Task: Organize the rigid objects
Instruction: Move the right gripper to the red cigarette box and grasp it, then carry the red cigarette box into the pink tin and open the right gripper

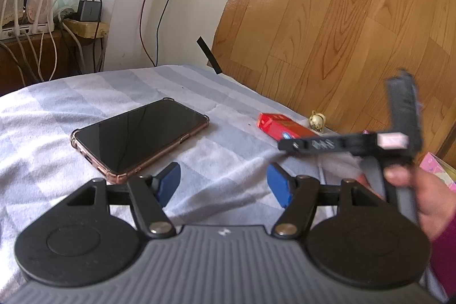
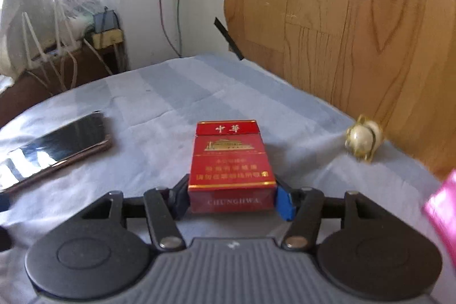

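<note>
A red Chunghwa cigarette pack (image 2: 229, 161) lies on the grey-blue bedsheet (image 2: 171, 104), and my right gripper (image 2: 232, 197) is shut on its near end. The pack also shows in the left wrist view (image 1: 280, 127), with the right gripper's body blurred in front of it. A black phone in a copper-rimmed case (image 1: 139, 138) lies screen up just ahead and left of my left gripper (image 1: 223, 184), which is open and empty over the sheet. The phone shows at the left in the right wrist view (image 2: 54, 144). A small cream and gold figurine (image 2: 363, 137) stands by the wooden board.
A wood-grain board (image 2: 356, 19) rises along the bed's right edge. A pink box (image 2: 441, 207) sits at the right. Off the bed's far left are a power strip (image 1: 85, 27), cables and plastic bags. The person's hand (image 1: 419, 193) is at the right.
</note>
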{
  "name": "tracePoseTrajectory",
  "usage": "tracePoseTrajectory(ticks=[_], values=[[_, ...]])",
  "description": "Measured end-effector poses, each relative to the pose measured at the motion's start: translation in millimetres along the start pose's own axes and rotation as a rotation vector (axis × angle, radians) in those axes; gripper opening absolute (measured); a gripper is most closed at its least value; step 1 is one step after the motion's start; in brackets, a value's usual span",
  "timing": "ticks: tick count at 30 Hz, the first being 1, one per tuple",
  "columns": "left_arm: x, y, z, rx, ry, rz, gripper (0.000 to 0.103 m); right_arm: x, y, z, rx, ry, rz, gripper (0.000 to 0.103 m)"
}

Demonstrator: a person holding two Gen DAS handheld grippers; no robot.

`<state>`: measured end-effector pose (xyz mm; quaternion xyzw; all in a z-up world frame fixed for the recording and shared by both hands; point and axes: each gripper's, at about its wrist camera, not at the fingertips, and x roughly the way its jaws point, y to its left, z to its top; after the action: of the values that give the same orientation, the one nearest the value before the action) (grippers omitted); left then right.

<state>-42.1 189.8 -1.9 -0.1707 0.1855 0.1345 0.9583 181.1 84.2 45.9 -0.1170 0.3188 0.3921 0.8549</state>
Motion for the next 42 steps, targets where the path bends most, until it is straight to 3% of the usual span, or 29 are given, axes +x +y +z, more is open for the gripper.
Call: tracePoseTrajectory(ticks=[8,14,15,17,18,20,24,29,30,32,34,38,42], values=[[2,-4,0,0.024,0.035,-0.005,0.069,-109,33,-83,-0.066,0.024,0.11,0.057],[4,-15,-4,0.084,0.115,-0.065,0.071,-202,42,-151,-0.088,0.023,0.029,0.058],[-1,-19,-5,0.072,0.121,-0.086,0.071,-214,43,-160,-0.084,0.021,0.007,0.059],[-13,-27,-9,-0.033,0.153,-0.231,0.071,-237,41,-180,-0.066,0.021,-0.056,0.08],[-20,-35,-12,-0.07,0.169,-0.31,0.071,-245,40,-186,-0.058,0.01,-0.077,0.08],[-31,-60,-19,-0.052,0.197,-0.412,0.071,-259,39,-199,-0.03,0.003,-0.085,0.08],[-33,-114,-30,0.076,0.273,-0.52,0.071,-264,37,-204,0.002,-0.026,-0.099,0.08],[-12,-142,-49,0.156,0.374,-0.486,0.077,-253,38,-196,0.026,-0.049,-0.076,0.086],[-14,-143,-54,0.159,0.353,-0.482,0.076,-249,37,-194,0.034,-0.047,-0.049,0.084],[-18,-148,-57,0.163,0.373,-0.501,0.069,-242,40,-192,0.02,-0.048,-0.061,0.058],[-25,-160,-54,0.183,0.345,-0.48,0.069,-247,40,-190,0.002,-0.074,-0.076,0.058],[-29,-190,-28,0.162,0.293,-0.571,0.068,-284,22,-191,0.014,-0.192,-0.104,0.058],[-28,-259,-13,0.247,0.245,-0.646,0.069,-322,-9,-191,0.045,-0.301,-0.226,0.058]])
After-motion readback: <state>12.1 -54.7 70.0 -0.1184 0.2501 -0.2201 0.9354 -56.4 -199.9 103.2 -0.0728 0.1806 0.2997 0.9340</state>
